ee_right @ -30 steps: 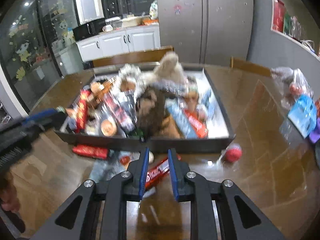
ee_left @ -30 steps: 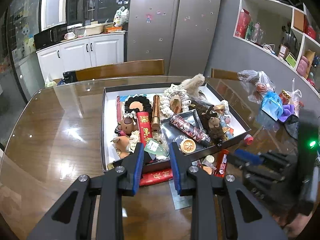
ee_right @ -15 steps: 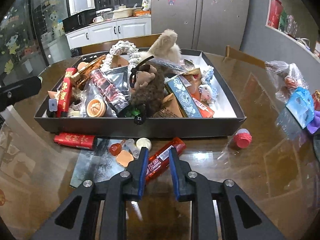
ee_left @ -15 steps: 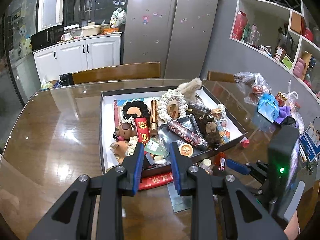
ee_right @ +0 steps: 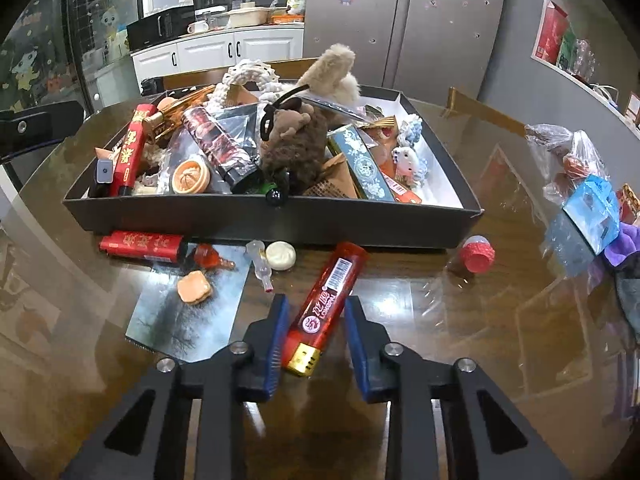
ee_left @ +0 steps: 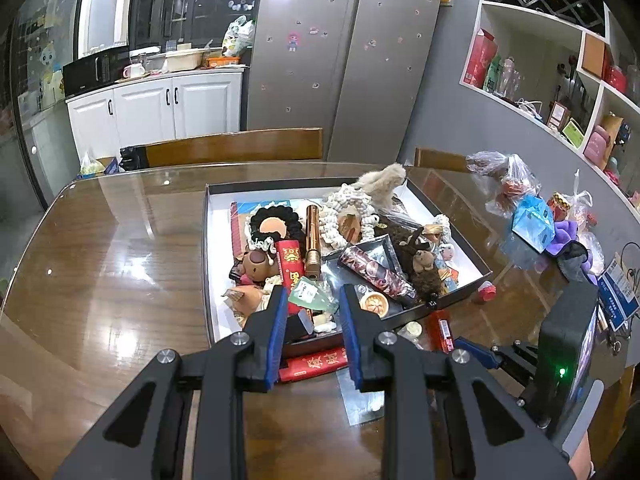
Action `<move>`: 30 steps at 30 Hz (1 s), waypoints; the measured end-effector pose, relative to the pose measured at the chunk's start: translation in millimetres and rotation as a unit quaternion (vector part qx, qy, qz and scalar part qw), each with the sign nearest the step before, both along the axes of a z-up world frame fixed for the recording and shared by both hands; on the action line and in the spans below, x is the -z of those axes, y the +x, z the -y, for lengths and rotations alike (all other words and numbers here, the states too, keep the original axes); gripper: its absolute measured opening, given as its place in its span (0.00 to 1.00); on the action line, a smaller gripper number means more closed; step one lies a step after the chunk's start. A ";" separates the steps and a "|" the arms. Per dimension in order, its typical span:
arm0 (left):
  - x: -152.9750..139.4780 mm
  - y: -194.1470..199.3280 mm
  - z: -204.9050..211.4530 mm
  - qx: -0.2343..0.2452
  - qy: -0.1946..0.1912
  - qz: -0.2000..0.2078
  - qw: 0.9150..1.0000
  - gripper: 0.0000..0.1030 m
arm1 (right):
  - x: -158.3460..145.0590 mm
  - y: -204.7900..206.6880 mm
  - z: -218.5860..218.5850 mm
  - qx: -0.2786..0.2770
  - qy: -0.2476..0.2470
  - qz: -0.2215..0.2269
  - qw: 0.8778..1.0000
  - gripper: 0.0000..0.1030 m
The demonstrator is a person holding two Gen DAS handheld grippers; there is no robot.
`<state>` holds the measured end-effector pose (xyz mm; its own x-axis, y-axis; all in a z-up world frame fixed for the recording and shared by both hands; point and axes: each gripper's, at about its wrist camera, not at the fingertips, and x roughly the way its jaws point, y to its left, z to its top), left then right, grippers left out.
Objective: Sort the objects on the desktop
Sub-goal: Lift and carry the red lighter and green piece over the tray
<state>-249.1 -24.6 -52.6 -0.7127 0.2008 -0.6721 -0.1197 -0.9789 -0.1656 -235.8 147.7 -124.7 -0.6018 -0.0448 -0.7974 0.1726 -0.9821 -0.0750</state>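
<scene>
A red lighter (ee_right: 324,304) with a gold end lies slanted on the glass-topped table, in front of the dark box (ee_right: 240,216) heaped with trinkets. My right gripper (ee_right: 315,304) stands low over the lighter with a pad on either side. Its jaws are closing, and a gap still shows between the pads and the lighter. My left gripper (ee_left: 313,296) hovers over the box's near edge (ee_left: 206,240), jaws a narrow gap apart with nothing between them. In the left wrist view, the right gripper's blue fingers (ee_left: 476,354) sit by the same lighter (ee_left: 442,330).
In front of the box lie a second red lighter (ee_right: 142,246), a silver card (ee_right: 188,312), a burger-shaped piece (ee_right: 195,288), a white disc (ee_right: 281,256), a clear vial (ee_right: 260,266) and a red-capped bottle (ee_right: 476,254). Plastic bags (ee_right: 588,208) crowd the table's right side.
My right gripper has come down and closer to the table, so the red lighter now lies between its jaws. The left gripper has stayed where it was.
</scene>
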 end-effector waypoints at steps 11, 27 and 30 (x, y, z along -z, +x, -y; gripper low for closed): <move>-0.1 -0.4 0.2 0.001 0.003 0.001 1.000 0.26 | -10.2 11.0 3.5 -0.018 -0.006 -0.005 1.000 0.20; -1.0 -4.7 -0.7 0.005 0.003 -0.001 1.000 0.26 | -56.0 8.3 -15.1 -0.005 -0.042 -0.052 0.998 0.20; -2.5 -7.5 -1.5 0.007 0.003 -0.003 1.000 0.26 | -64.1 -0.7 -15.0 -0.008 -0.031 -0.058 0.998 0.20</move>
<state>-256.5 -23.0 -50.2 -0.7132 0.2147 -0.6673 -0.1345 -0.9762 -0.1704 -236.5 162.7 -60.6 -0.6889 -0.1017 -0.7177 0.1821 -0.9826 -0.0355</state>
